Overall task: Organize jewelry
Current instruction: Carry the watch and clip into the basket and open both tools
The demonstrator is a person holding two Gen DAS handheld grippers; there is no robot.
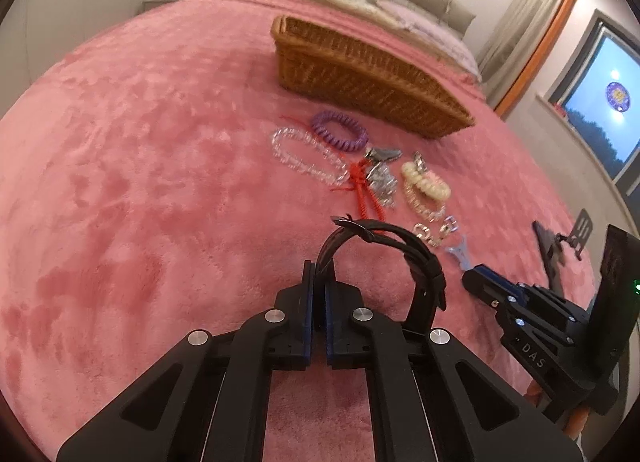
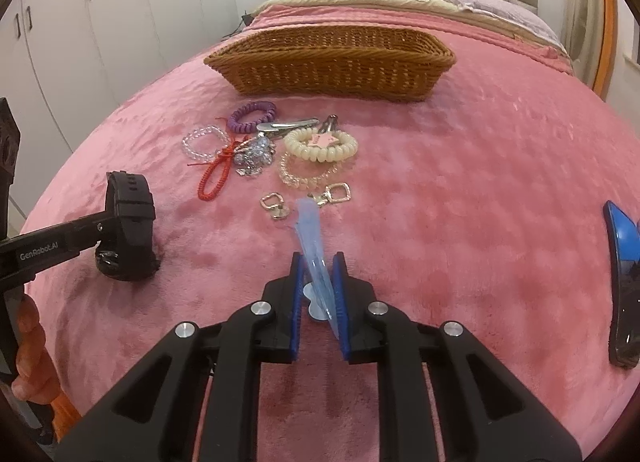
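Clamping the strap of a black watch (image 1: 416, 262), the left gripper (image 1: 319, 274) has its jaws fully closed on it; the watch loop stands up off the pink blanket (image 1: 140, 181), its case touching the blanket in the right wrist view. Right gripper (image 2: 318, 262) is nearly closed on a pale blue translucent hair clip (image 2: 310, 238), which sticks forward out past the fingertips. Just ahead of both lies the loose pile on the bed: red braided cord (image 2: 214, 177), clear bead bracelet (image 2: 202, 141), purple coil hair tie (image 2: 253, 115), rhinestone piece (image 2: 254, 155), silver clip (image 2: 286, 125), cream coil tie (image 2: 320, 147), clear coil tie (image 2: 306, 175), two metal clasps (image 2: 276, 205). Wicker basket (image 2: 332, 65) sits beyond the pile, apart from it. Dark phone (image 2: 622, 286) lies at the right edge of the blanket.
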